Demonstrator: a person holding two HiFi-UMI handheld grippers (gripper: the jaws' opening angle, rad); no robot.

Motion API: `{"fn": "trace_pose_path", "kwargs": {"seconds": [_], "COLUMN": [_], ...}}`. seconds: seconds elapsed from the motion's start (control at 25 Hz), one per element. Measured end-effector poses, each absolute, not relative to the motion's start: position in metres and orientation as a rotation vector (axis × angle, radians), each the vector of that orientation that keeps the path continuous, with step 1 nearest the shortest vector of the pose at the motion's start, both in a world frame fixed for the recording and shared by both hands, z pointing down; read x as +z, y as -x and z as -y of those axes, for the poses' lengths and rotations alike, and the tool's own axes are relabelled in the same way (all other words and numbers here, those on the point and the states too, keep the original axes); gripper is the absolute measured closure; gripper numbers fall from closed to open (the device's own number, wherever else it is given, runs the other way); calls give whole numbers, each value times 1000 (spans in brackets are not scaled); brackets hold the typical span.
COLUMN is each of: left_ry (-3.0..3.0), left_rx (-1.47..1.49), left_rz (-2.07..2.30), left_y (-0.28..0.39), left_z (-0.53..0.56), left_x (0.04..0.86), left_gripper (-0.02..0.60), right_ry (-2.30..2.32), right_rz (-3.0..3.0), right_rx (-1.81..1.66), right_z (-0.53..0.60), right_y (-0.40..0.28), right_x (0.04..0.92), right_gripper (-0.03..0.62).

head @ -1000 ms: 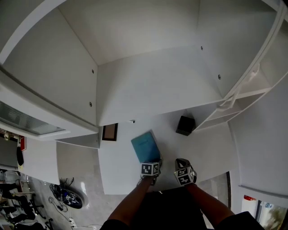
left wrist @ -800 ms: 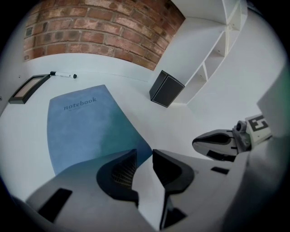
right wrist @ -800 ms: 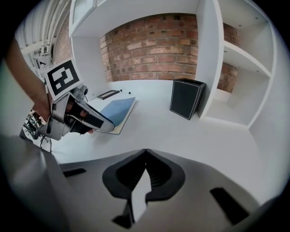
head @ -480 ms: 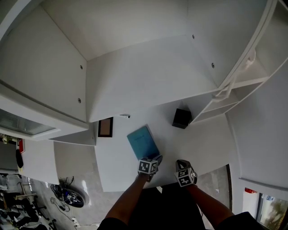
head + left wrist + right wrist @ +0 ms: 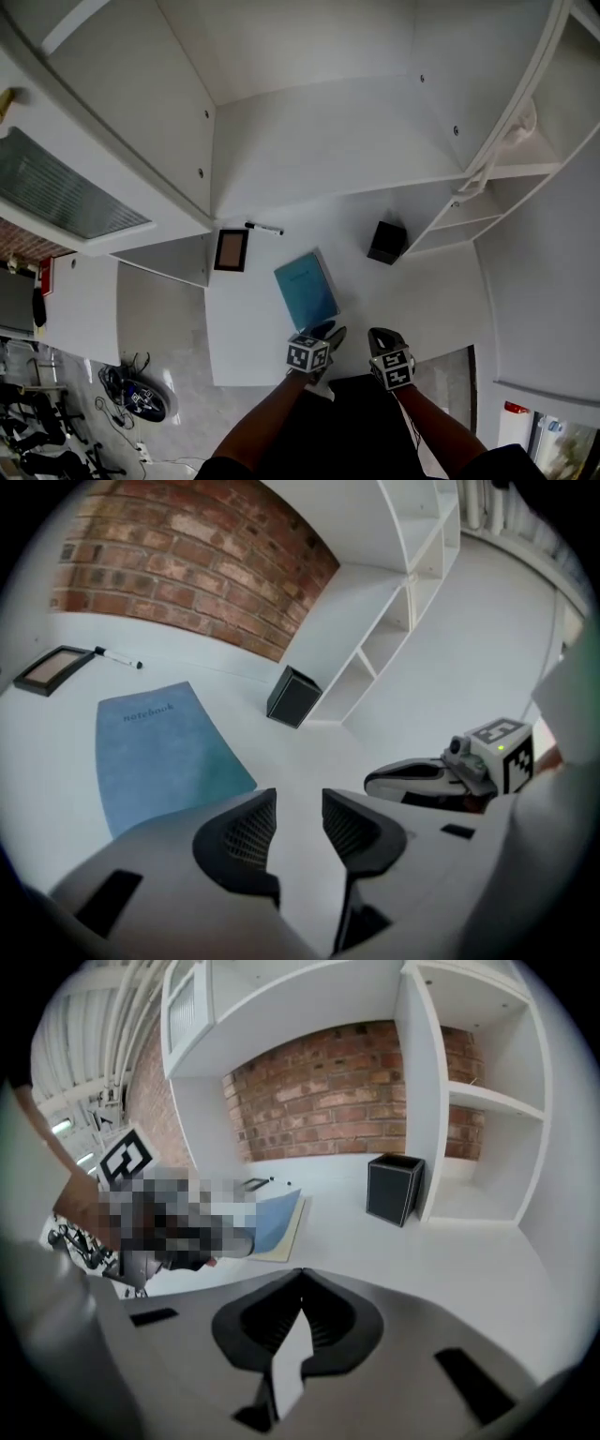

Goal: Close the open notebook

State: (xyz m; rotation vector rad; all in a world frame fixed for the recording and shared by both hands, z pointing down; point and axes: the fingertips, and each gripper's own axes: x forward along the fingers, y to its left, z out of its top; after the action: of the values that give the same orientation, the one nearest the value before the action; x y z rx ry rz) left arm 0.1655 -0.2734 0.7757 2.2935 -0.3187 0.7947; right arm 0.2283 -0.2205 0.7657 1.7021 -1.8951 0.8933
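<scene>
Both empty: left hand-held gripper [image 5: 298, 810], jaws opening near closed notebook [image 5: 159, 752]; right hand-held gripper [image 5: 300, 1275], jaws together.

This looks like a study or a small office corner. A white desk [image 5: 239, 319] stands against a red brick wall [image 5: 187, 583], and white open shelves [image 5: 487, 1101] rise at the right of the frame. Writing things lie on the desk: a blue notebook [image 5: 306, 289], a marker pen [image 5: 264, 228], a small framed board [image 5: 231, 249] and a black square container [image 5: 386, 242]. At the lower left is a pale tiled floor [image 5: 164, 347].
</scene>
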Motion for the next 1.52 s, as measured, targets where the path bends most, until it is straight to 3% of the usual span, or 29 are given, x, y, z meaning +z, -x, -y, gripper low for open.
{"fn": "trace_pose_path", "kwargs": {"seconds": [0.08, 0.36, 0.6, 0.88, 1.2, 1.52], "left_ry": [-2296, -2459, -2506, -2536, -2479, -2498], "left_rx": [679, 402, 163, 114, 79, 52], "left_rz": [358, 599, 732, 947, 1005, 1093], "left_y": [-150, -74, 18, 103, 146, 114], "left_z": [268, 246, 198, 123, 28, -35], "left_x": [747, 641, 570, 535, 542, 522], "left_gripper": [439, 557, 565, 569, 569, 569], "right_ry": [-1750, -1799, -1911, -1923, -1905, -1950], "right_rz": [1948, 2035, 1966, 2054, 2068, 2098], "right_rx": [887, 869, 878, 744, 679, 514], "right_z": [219, 182, 142, 76, -18, -67], "right_y": [-226, -193, -146, -94, -70, -125], "right_x": [739, 678, 635, 571, 545, 517], "right_gripper": [594, 594, 594, 594, 594, 595]}}
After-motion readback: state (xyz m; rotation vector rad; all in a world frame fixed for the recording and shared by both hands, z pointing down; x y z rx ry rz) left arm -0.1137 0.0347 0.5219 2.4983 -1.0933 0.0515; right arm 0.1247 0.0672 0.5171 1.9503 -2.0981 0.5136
